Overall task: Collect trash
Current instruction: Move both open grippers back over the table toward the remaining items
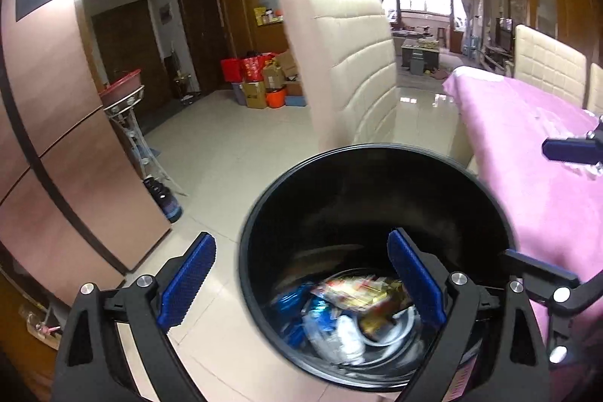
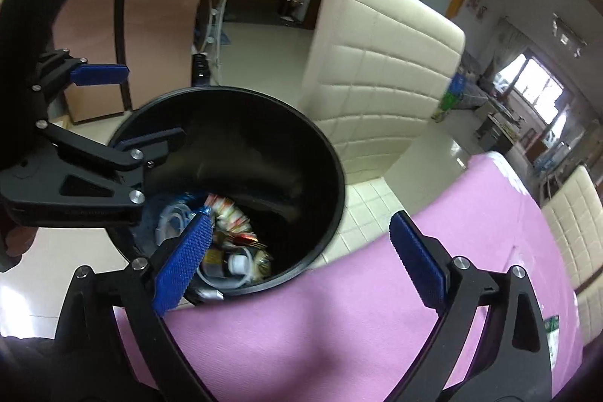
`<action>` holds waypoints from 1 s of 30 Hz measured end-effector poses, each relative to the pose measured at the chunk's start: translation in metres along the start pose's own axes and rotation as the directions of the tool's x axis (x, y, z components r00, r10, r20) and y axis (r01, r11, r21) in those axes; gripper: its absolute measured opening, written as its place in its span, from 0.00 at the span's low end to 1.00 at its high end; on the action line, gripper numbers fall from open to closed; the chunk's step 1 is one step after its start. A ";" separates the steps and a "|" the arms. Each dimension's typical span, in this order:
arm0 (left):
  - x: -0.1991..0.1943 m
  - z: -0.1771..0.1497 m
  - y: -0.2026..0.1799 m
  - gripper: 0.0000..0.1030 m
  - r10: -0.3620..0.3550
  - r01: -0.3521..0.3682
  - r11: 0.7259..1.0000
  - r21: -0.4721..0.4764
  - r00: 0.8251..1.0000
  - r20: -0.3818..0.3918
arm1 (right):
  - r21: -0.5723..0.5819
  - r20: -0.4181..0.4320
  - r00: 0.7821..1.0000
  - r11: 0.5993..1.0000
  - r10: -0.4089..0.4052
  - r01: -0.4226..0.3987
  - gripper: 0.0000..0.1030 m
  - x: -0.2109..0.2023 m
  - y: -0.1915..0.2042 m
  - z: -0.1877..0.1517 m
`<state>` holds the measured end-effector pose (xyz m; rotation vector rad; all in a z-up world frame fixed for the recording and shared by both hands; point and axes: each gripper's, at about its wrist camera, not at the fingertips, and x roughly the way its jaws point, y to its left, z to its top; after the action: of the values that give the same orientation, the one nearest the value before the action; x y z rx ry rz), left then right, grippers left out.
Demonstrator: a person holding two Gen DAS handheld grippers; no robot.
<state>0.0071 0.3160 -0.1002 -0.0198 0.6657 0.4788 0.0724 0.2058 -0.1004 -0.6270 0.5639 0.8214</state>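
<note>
Left tool (image 1: 301, 281): jaws spread wide, nothing between the pads. Its right-hand pad hangs over the mouth of the black bin (image 1: 377, 176); its left-hand pad is outside the rim, above the tiled floor (image 1: 226, 145).

Right tool (image 2: 297, 259): jaws spread wide, nothing gripped. Its left finger (image 2: 184, 262) overlaps the near rim of the bin in the right wrist view; the other finger stands over the pink table (image 2: 339, 307) cover.

Trash (image 1: 350, 307): lies in the bottom of the bin, below and ahead of both tools. Visible pieces: blue wrappers, a red-and-yellow printed packet, white tubing or cord, a white cap. The pile is blurred, so finer detail cannot be told.

Bin position: on the floor just beside the table edge, to the left of the right tool and directly ahead of the left one.

Cream padded chair (image 1: 346, 63): stands just past the bin, beyond both tools. A second cream chair (image 1: 546, 63) sits at the far side of the table.

In the right wrist view the left tool appears at upper left, its blue pads apart, one inside the bin rim and one outside it.
</note>
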 end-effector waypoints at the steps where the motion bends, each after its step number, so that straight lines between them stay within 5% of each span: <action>1: 0.000 0.002 -0.004 0.88 -0.010 0.010 1.000 0.005 1.000 0.004 | 0.012 0.000 1.000 1.000 -0.009 0.009 0.90 -0.003 -0.006 -0.004; 10: -0.018 0.021 -0.097 0.88 -0.147 0.141 0.979 0.149 0.989 0.032 | 0.126 -0.008 0.989 0.981 -0.146 0.146 0.90 -0.042 -0.076 -0.058; 20: -0.040 0.033 -0.225 0.88 -0.299 0.287 0.916 0.282 0.954 0.001 | 0.290 -0.075 0.953 0.908 -0.294 0.303 0.90 -0.093 -0.177 -0.140; 30: -0.048 0.039 -0.313 0.88 -0.329 0.322 0.881 0.346 0.943 -0.040 | 0.409 -0.146 0.925 0.830 -0.351 0.379 0.90 -0.119 -0.247 -0.207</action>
<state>0.1329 0.0237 -0.0821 0.2064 0.7045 0.0297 0.1598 -0.1263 -0.0917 -0.3335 0.6358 0.2939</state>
